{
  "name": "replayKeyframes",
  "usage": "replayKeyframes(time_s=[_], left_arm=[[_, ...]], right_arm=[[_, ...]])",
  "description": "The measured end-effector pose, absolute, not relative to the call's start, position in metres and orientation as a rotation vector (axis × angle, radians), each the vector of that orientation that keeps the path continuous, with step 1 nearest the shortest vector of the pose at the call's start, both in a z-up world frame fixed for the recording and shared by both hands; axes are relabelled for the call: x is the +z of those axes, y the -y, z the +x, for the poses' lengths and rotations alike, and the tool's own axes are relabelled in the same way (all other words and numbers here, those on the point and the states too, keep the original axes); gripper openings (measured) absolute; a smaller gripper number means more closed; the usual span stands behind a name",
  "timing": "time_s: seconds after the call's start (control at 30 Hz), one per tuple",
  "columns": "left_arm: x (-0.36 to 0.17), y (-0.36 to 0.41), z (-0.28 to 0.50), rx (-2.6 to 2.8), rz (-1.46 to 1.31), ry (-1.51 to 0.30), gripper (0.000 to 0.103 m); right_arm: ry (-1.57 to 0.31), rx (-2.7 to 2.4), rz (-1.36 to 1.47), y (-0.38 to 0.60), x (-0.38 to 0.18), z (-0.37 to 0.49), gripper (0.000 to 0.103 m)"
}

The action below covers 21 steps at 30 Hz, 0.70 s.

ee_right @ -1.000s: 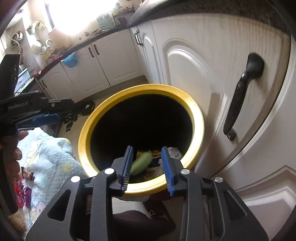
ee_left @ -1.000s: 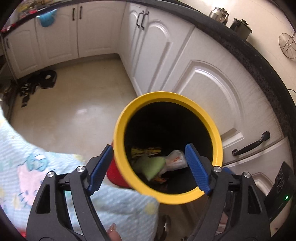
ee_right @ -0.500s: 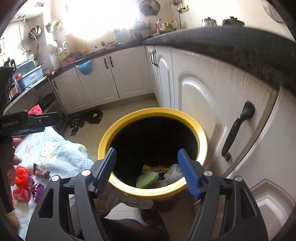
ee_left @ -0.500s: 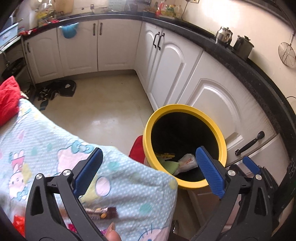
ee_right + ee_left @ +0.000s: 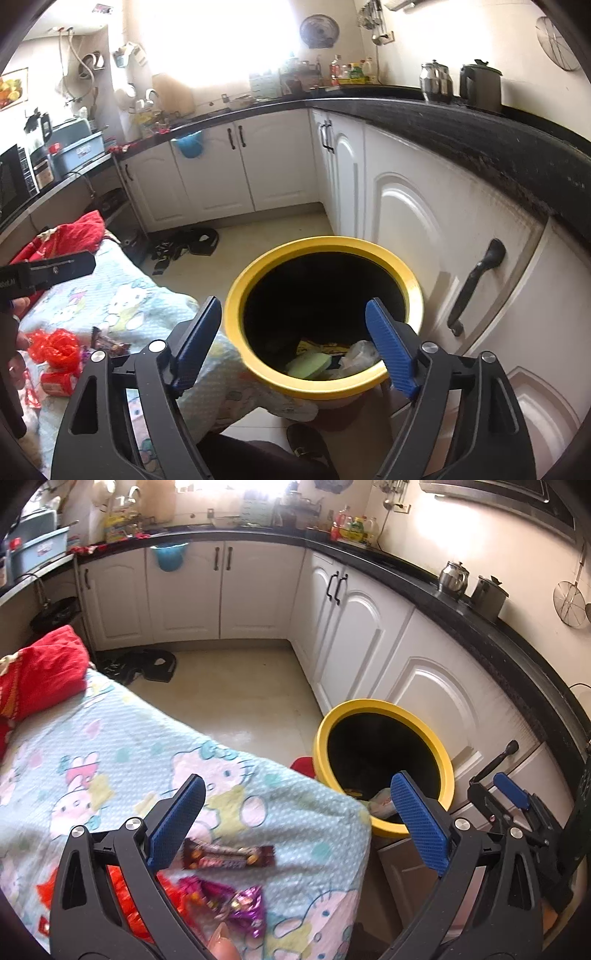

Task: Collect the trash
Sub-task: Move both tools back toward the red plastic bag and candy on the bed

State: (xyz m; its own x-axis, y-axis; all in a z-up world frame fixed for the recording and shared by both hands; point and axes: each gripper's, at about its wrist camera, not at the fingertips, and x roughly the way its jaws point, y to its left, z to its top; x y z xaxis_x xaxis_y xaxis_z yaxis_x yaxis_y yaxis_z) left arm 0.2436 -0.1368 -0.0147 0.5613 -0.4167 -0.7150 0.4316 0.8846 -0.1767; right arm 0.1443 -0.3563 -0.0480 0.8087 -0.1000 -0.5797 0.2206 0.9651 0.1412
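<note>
Left gripper (image 5: 295,823): we note the jaws spread wide, nothing between the blue pads (image 5: 177,821). They hang above the cartoon-print cloth (image 5: 122,757), lower centre of the left wrist view. Just below the left pad lies a brown candy-bar wrapper (image 5: 229,856); lower still, a crumpled purple foil wrapper (image 5: 236,904), and red wrappers (image 5: 173,897) partly hidden behind the left finger.

Right gripper (image 5: 291,347): jaws are opening, no object between the pads (image 5: 389,354). We see them framing the mouth of the yellow-rimmed bin (image 5: 236,295), centre of the right wrist view.

Bin contents, low in the opening: a pale green piece (image 5: 308,363), a yellow wrapper (image 5: 321,347), a clear crumpled plastic piece (image 5: 360,352). In the left wrist view the same bin sits right of centre, just past the cloth's edge, against the white cabinet doors (image 5: 436,698).

Left of the right wrist view: red netting and a red packet (image 5: 55,354) on the cloth, with the brown wrapper just beside them. The left gripper's body juts in from the left edge; a person's fingers (image 5: 14,332) show beneath it.

Outward: black countertop (image 5: 461,125) along the upper right, with a kettle (image 5: 436,83) and dark pot (image 5: 480,83) on it; a red cloth (image 5: 37,668) at upper left of the table; dark sandals (image 5: 147,664) on the floor.
</note>
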Motion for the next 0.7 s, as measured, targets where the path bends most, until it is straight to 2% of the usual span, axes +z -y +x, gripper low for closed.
replayKeyframes(time_s=[0.7], left_arm=[[0.01,0.021,0.209,-0.31,-0.087,-0.745,0.092]], right_arm=[[-0.59,0.041,0.141,0.277,-0.021,0.141,0.082]])
